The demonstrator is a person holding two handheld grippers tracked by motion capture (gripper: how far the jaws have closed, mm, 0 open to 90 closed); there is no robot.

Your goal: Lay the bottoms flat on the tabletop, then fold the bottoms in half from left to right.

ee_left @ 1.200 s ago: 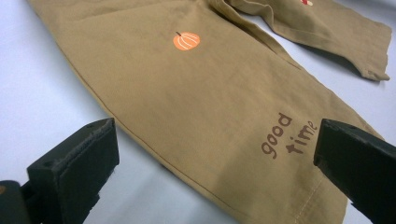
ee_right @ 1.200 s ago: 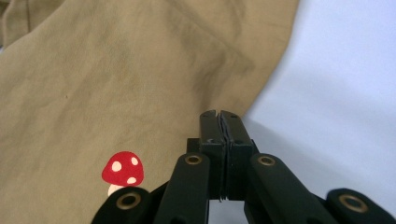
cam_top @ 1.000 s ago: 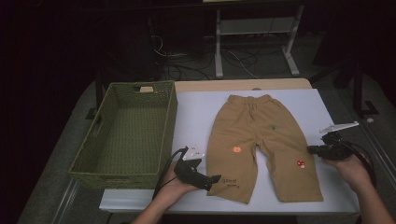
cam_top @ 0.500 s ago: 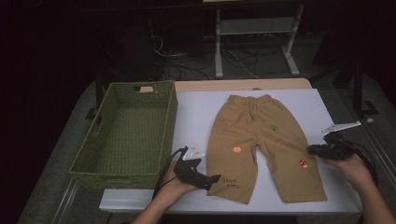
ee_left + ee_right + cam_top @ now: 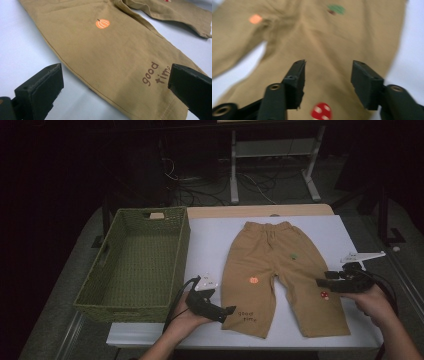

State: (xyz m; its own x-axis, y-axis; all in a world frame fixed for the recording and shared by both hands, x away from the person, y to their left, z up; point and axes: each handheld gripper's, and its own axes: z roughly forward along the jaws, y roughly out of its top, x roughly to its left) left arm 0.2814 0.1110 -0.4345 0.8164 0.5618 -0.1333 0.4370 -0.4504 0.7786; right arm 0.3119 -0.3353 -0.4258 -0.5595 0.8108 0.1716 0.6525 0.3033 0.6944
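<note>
Tan toddler trousers [image 5: 280, 275] laid flat on white table [image 5: 210, 240], long axis waistband-far, hems near. Left gripper [image 5: 227, 310] spread at hem. Right gripper [image 5: 320, 282] jaws just opening, apparently nothing pinched.

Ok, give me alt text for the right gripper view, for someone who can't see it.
Tan child's trousers lie flat on a white table, seen past the right gripper, whose two black jaws have just been opening, spread above the cloth with nothing between them. A red spotted mushroom print sits below the jaws.

Two black tools [image 5: 227, 310] [image 5: 321, 283] with blocky square-tipped jaws, brass-ringed screw holes, pale three-cornered top plates, trailing black cables.
</note>
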